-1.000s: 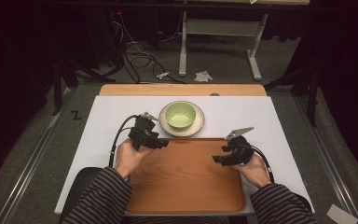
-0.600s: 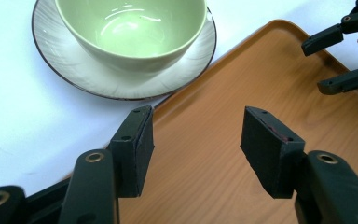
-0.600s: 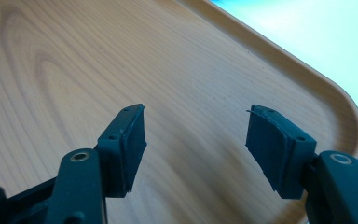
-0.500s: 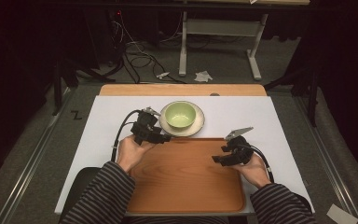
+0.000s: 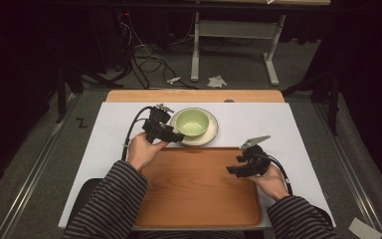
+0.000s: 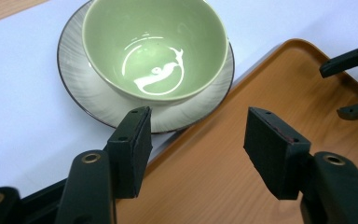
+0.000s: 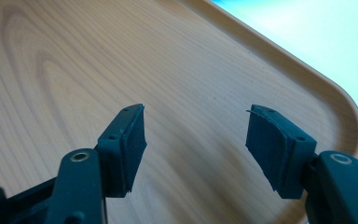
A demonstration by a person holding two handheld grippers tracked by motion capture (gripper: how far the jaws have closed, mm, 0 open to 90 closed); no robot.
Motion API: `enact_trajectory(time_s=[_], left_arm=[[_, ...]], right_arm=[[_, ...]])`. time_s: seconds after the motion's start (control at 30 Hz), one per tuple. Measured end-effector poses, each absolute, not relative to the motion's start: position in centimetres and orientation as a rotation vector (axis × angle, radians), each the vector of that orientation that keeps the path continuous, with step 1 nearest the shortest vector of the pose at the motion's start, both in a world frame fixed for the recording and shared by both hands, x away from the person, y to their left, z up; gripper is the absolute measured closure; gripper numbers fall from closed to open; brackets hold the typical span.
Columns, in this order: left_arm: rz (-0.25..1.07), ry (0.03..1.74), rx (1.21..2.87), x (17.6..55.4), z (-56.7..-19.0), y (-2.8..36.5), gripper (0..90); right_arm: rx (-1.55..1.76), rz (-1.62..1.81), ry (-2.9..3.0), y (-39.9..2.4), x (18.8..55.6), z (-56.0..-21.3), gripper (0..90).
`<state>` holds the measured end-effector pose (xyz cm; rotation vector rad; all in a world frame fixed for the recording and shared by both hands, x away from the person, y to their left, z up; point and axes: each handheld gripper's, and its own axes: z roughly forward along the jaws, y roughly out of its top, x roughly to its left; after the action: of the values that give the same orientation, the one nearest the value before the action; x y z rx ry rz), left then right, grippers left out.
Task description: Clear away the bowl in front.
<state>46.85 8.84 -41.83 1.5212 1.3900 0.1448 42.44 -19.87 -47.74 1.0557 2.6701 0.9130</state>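
Here, low in the high view, the wooden tray (image 5: 199, 189) lies bare, above it the saucer (image 5: 206, 135) bearing the green bowl (image 5: 192, 122) — the left gripper (image 6: 193, 144), jaws apart, nears its rim, right gripper (image 7: 196, 140) open too — a shallow bite might tip the bowl off.

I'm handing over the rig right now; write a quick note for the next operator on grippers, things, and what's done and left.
Left hand-held gripper: open, empty, at the near-left rim of the saucer, not yet gripping it.
Right hand-held gripper: open, empty, over the right side of the tray.
Green bowl sits on the saucer, on the white mat just beyond the tray's far edge.
Done: approach only. Likely left: grip the saucer and move it with the bowl onto the tray.
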Motion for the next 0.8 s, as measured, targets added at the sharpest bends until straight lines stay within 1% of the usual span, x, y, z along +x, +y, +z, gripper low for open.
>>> enact_trajectory(time_s=[0.37, 0.8], left_arm=[[0.163, 1.446, 1.486, 48.9, -41.1, 8.5, 42.5], [0.184, 1.474, 1.523, 51.7, -40.7, 7.7, 40.6]], right_arm=[[1.047, 0.907, 2.669, -20.0, 42.5, -47.7, 39.0], [1.050, 0.917, 2.666, -19.9, 42.4, -47.7, 39.0]])
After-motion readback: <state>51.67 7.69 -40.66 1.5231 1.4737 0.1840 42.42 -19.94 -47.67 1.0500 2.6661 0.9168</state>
